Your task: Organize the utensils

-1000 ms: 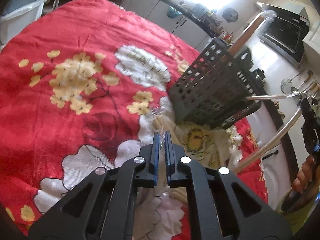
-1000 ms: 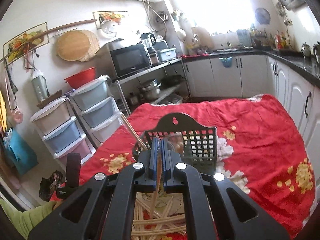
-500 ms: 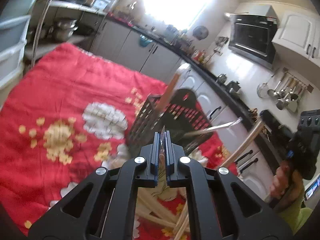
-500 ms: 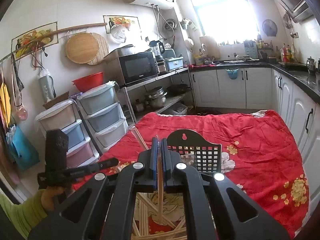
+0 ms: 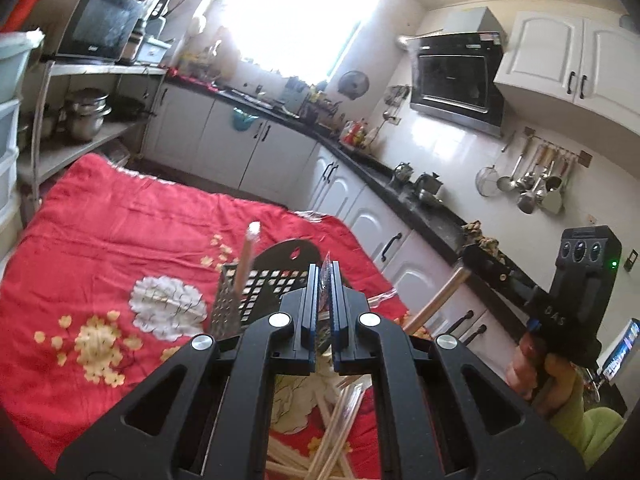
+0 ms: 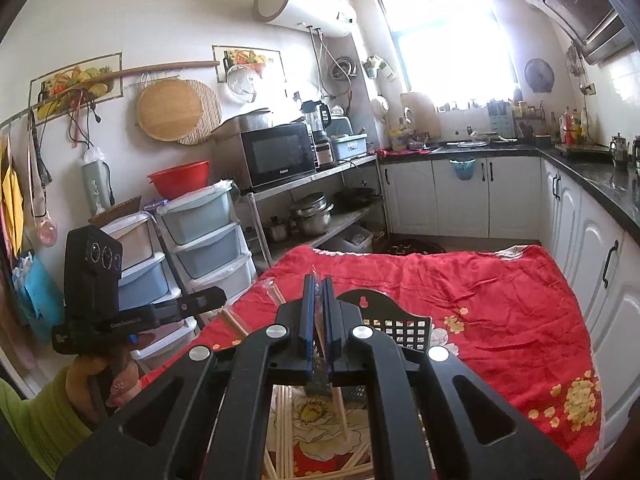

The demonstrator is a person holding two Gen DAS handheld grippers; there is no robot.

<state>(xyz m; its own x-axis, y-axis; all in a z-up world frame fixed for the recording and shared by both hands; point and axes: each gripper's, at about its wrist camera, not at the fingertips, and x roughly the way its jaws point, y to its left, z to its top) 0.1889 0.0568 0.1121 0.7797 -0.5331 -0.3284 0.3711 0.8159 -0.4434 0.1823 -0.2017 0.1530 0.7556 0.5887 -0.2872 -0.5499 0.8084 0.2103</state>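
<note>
Gripping wrapped chopsticks point(image 5: 325, 280), both tongs point(image 5: 326, 280) point(image 6: 318, 292).

Home kitchen. White cabinets point(image 6: 460, 196), microwave point(image 6: 276, 154), range hood point(image 5: 456, 80). Ladles point(image 5: 532, 180) hang on wall rail.

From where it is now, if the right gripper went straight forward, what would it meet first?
Probably the black utensil basket, just beyond the right gripper, which is shut on a wrapped chopstick. Depth is unclear; it might pass above the basket.
</note>
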